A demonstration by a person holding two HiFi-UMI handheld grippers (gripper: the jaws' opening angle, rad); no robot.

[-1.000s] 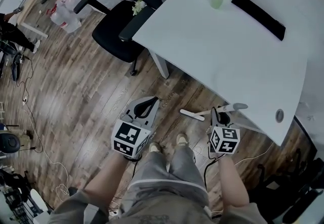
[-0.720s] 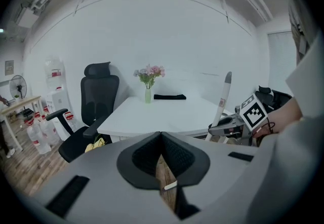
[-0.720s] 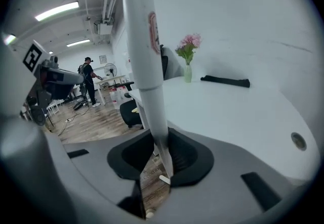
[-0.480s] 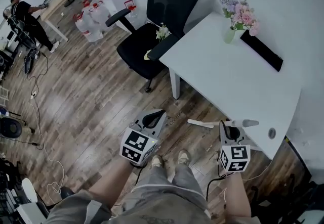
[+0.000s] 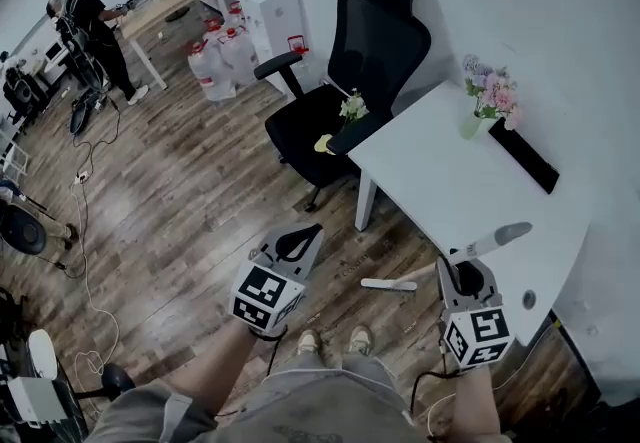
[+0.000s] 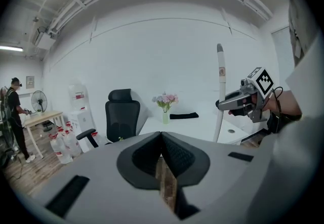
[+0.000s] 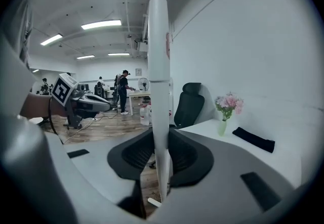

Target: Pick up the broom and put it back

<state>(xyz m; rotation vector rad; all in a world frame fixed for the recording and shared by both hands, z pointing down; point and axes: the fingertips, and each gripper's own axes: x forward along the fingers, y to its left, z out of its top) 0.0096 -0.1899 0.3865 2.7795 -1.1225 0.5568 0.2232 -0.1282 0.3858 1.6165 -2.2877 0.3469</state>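
The right tool point(image 5: 462, 261) is clamped on the white handle of the broom point(image 5: 492, 238), jaws closed part-way around the pole. In the right gripper view the handle point(image 7: 158, 66) stands nearly upright between the two pads and rises well above the tool point(image 7: 161, 152). Its lower end drops out of the bottom of the picture toward the wooden floor point(image 5: 190, 201). From the head view, the broom's short white head lies low, near the person's feet and just left of the table point(image 5: 450, 171); whether it touches the floor cannot be told. The left tool point(image 5: 300, 236) is out in front on the left, well apart from the broom. Its jaws are pressed together with nothing between them point(image 6: 162, 139).

Judging by this, the pick-up is done and the carry to the storage spot is the step in hand. No view shows plainly where the broom belongs.

To do it well:
- The grip sits partway along the pole, so the long upper part can tip. Hold the handle close to upright and turn the wrist slowly.
- Carry the head clear of the floor so it cannot drag or catch.
- The table edge is just to the right and the black chair point(image 5: 350, 101) is farther off, so swing the pole through the open floor on the left.
- The left tool is free. Opening it and closing it on the handle above or below the right one would steady the broom.
- Set the head down first, lean the handle into its support, and only then open the jaws.
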